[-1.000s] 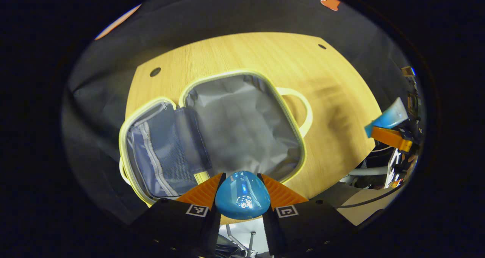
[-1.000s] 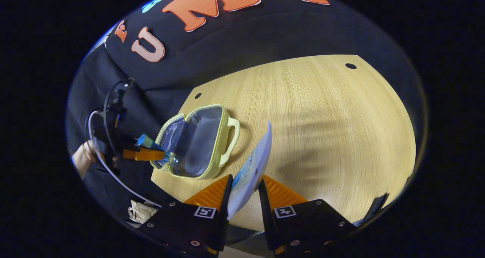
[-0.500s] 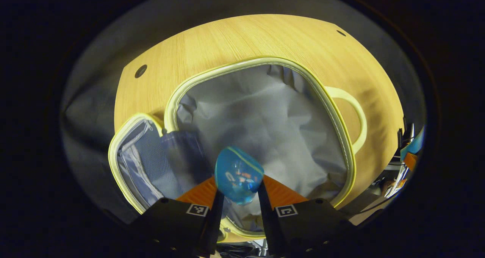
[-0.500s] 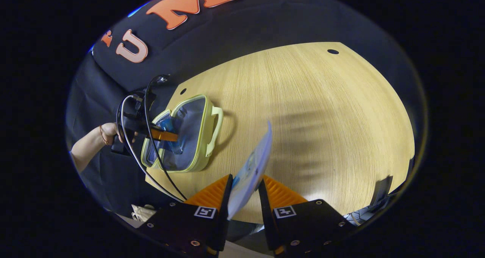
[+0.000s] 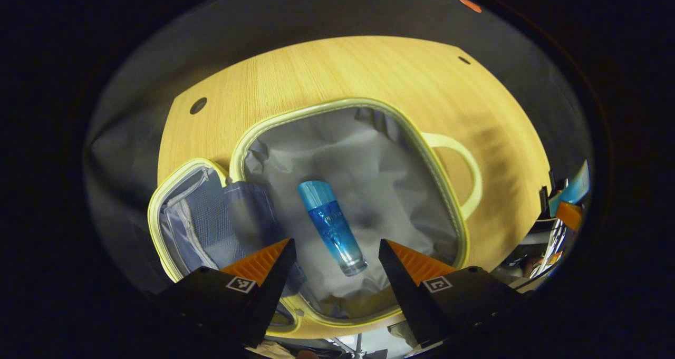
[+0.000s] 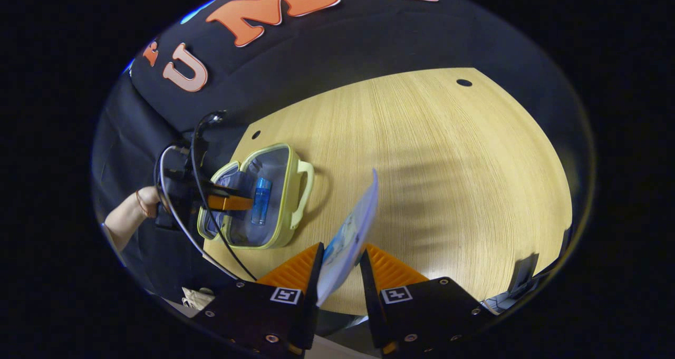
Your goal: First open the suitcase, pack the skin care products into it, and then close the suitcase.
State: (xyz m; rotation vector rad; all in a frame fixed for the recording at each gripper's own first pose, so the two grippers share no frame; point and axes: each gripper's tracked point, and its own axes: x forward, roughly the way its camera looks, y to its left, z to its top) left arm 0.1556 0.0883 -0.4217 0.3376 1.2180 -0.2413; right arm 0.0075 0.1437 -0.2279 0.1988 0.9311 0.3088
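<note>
1. Left gripper view: suitcase (image 5: 348,211), a small soft case with a pale yellow-green rim, lies unzipped and wide open on the wooden table (image 5: 327,69). Its main compartment, lined in crumpled grey fabric, faces up; the lid (image 5: 203,222) with a mesh pocket is folded out flat beside it, and a looped handle (image 5: 464,172) sticks out on the opposite side.
2. Same view: blue bottle (image 5: 331,226) lies on its side on the grey lining, cap pointing away from the camera, clear base toward it. The left gripper (image 5: 335,251) hangs just above the case with its fingers spread well apart, one on each side of the bottle and touching nothing.
3. Same view, far edge: the blue end of a tube (image 5: 572,187) shows beyond the table's corner.
4. Right gripper view: right gripper (image 6: 340,259) is held over the near edge of the table, both fingers pressed onto a flat white-and-blue tube (image 6: 350,232) that stands up tilted between them.
5. Same view, farther off: the open suitcase (image 6: 258,201) sits near the table's corner with the blue bottle (image 6: 260,201) inside it. The other gripper (image 6: 232,201) hovers over the case's lid side, held by a hand (image 6: 142,206), with a black cable (image 6: 211,232) looping down from it.
</note>
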